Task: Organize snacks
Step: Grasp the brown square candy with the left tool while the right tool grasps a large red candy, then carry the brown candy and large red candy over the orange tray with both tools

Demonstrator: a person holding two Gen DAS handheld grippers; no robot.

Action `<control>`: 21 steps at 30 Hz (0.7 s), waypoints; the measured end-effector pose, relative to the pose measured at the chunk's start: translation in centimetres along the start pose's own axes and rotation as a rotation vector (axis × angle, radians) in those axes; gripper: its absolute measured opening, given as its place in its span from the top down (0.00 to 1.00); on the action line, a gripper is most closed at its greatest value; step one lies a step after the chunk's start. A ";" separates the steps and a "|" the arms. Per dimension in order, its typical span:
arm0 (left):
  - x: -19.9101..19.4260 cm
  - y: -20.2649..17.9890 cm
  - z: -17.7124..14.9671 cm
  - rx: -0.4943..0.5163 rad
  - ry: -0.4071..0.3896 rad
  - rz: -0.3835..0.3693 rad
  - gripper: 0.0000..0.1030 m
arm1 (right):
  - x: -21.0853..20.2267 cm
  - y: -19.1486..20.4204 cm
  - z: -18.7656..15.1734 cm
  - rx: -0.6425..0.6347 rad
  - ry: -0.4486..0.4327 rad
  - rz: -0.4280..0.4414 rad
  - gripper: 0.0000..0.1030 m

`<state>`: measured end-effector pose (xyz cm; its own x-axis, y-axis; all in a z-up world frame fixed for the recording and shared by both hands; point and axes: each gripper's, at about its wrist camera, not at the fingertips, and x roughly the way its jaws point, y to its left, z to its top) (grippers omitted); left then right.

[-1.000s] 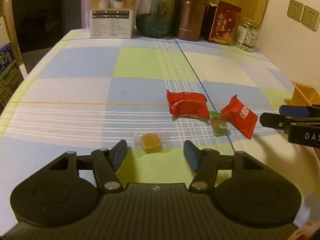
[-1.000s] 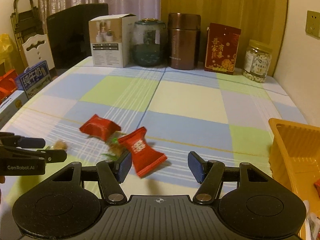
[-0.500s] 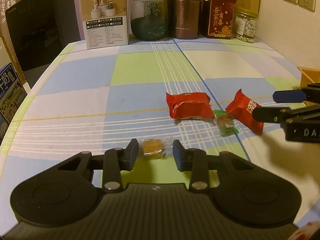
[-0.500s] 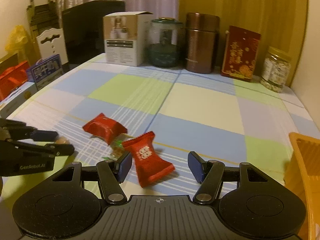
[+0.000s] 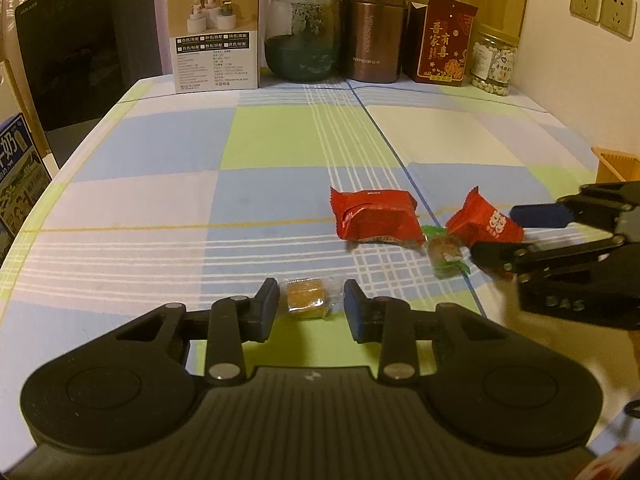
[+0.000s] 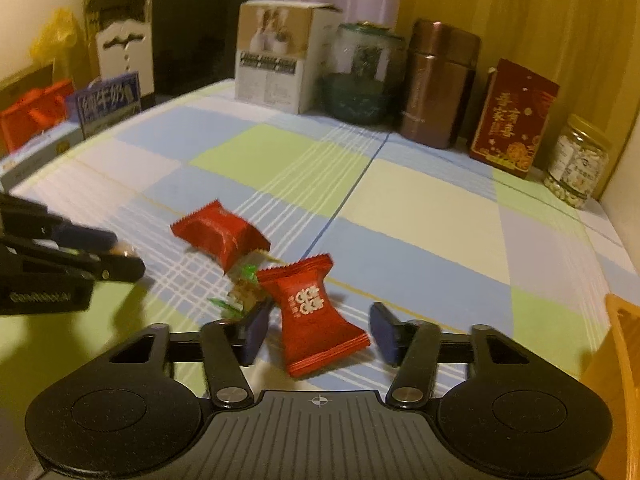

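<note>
A small amber candy in a clear wrapper [image 5: 306, 298] lies on the checked tablecloth, and my left gripper [image 5: 311, 308] is shut on it, pads against the wrapper's sides. From the right wrist view the left gripper [image 6: 124, 254] shows at the left with the candy pinched at its tips. A red pillow packet with white characters [image 6: 316, 312] lies between the pads of my right gripper [image 6: 320, 330], whose jaws are closing with the pads still just off it. A flat red packet [image 6: 220, 236] and a green-wrapped candy [image 6: 240, 292] lie just behind.
An orange tray [image 6: 624, 360] stands at the right table edge. Along the back stand a white box [image 5: 216, 36], a glass jar [image 5: 304, 36], a brown canister [image 5: 376, 28], a red box [image 5: 444, 40] and a nut jar [image 5: 492, 64]. A blue carton [image 5: 20, 184] sits beyond the left edge.
My left jaws have closed in from wide apart onto the clear-wrapped candy. The right gripper has moved in over the red pillow packet, rolled a little, and its jaws have narrowed.
</note>
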<state>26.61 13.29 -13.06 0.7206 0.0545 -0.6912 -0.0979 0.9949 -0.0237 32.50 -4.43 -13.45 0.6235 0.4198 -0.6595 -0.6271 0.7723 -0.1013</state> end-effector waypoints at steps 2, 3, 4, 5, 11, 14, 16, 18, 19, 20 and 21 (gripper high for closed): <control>-0.1 0.0 0.0 0.000 -0.001 -0.001 0.69 | 0.5 0.2 -0.1 -0.019 0.007 -0.004 0.54; -0.1 0.0 0.0 0.000 -0.002 -0.002 0.69 | 0.6 0.2 -0.1 -0.020 0.007 -0.001 0.55; -0.1 0.0 0.0 -0.002 -0.002 -0.003 0.69 | 0.6 0.2 -0.1 -0.018 0.009 -0.002 0.55; -0.1 0.0 0.0 -0.003 -0.003 -0.004 0.69 | 0.6 0.2 -0.1 -0.017 0.012 -0.002 0.56; -0.6 -0.1 0.0 -0.003 -0.010 -0.014 0.69 | -0.1 0.1 -0.1 0.014 0.030 -0.020 0.60; -1.3 -0.2 -0.1 -0.004 -0.018 -0.018 0.69 | -0.9 0.0 -0.3 0.037 0.029 -0.035 0.61; -1.8 -0.3 -0.2 -0.004 -0.024 -0.020 0.69 | -1.6 -0.1 -0.3 0.058 0.023 -0.046 0.61; -2.4 -0.4 -0.5 -0.001 -0.026 -0.027 0.69 | -2.2 -0.3 -0.3 0.084 0.020 -0.055 0.61; -2.7 -0.6 -0.6 0.004 -0.027 -0.030 0.69 | -2.6 -0.3 -0.3 0.097 0.019 -0.060 0.62; -3.0 -0.8 -0.7 0.011 -0.028 -0.031 0.69 | -3.0 -0.3 -0.3 0.107 0.017 -0.063 0.62; -3.2 -0.9 -0.8 0.017 -0.029 -0.032 0.69 | -3.5 -0.2 -0.2 0.116 0.013 -0.066 0.62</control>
<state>23.82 12.10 -11.37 0.7426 0.0246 -0.6693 -0.0631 0.9974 -0.0335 30.37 -6.19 -11.30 0.6549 0.3604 -0.6643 -0.5261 0.8484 -0.0583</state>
